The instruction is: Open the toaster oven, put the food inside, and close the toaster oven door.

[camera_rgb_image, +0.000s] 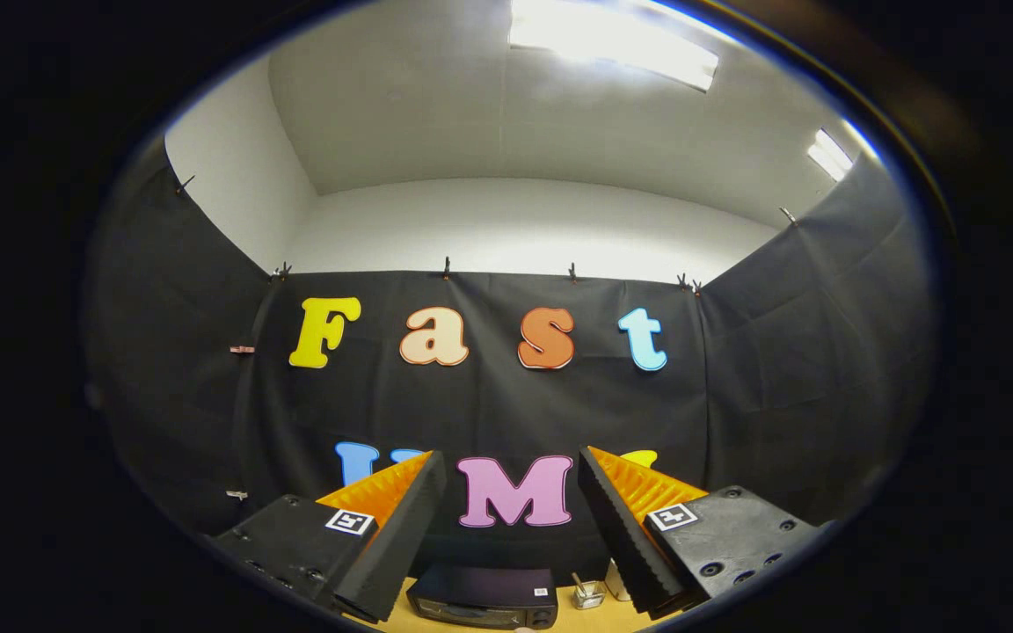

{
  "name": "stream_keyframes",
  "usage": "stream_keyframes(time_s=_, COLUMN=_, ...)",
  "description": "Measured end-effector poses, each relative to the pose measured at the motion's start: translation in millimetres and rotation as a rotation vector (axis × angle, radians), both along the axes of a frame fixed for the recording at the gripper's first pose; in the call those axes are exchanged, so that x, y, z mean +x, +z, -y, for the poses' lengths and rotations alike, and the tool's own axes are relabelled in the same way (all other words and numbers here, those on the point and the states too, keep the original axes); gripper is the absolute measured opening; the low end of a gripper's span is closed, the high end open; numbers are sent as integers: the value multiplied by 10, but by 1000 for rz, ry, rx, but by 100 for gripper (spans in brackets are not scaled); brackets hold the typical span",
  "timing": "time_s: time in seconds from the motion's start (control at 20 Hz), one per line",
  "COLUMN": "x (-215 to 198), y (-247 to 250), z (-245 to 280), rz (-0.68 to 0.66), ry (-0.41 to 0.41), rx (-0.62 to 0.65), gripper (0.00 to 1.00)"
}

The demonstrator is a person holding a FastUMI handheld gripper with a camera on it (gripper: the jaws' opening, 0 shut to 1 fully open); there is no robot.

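Observation:
My gripper [511, 466] is held high and tilted upward, its two fingers spread wide apart with nothing between them. Far below, between the finger bases, the black toaster oven [484, 598] sits on a yellowish wooden table [577, 620]. Its door looks closed, though it is small and partly cut off. I cannot make out the food.
A small metallic item [587, 594] and a pale object [616, 582] stand on the table just right of the oven. The black cloth wall [489, 413] rises behind the table, with a white wall and ceiling lights above.

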State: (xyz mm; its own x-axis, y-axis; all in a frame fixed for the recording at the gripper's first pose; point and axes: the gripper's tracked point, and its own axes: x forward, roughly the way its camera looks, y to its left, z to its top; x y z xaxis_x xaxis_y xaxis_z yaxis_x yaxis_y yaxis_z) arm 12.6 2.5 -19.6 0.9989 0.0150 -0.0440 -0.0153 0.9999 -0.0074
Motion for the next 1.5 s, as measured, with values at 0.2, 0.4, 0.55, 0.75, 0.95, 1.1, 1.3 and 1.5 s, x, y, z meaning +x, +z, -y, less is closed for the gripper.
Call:
stream_keyframes(time_s=0.2, x=279, y=-346, z=-22, rz=-36, ry=19, rx=9, gripper=97)
stream_keyframes(time_s=0.4, x=572, y=-993, z=-67, rz=-123, ry=42, rx=32, gripper=97)
stream_keyframes(time_s=0.55, x=794, y=-1581, z=-86, rz=-191, ry=53, rx=34, gripper=97)
stream_keyframes(time_s=0.75, x=1017, y=-2427, z=-293, rz=-293, ry=106, rx=54, gripper=97)
stream_keyframes(time_s=0.95, x=1060, y=-3329, z=-518, rz=-394, ry=164, rx=45, gripper=97)
stream_keyframes(time_s=1.1, x=989, y=-4020, z=-475, rz=-471, ry=129, rx=33, gripper=96)
stream_keyframes(time_s=1.3, x=798, y=-4778, z=-419, rz=-580, ry=73, rx=51, gripper=96)
stream_keyframes(time_s=1.5, x=656, y=-5284, z=-438, rz=-660, ry=35, rx=62, gripper=98)
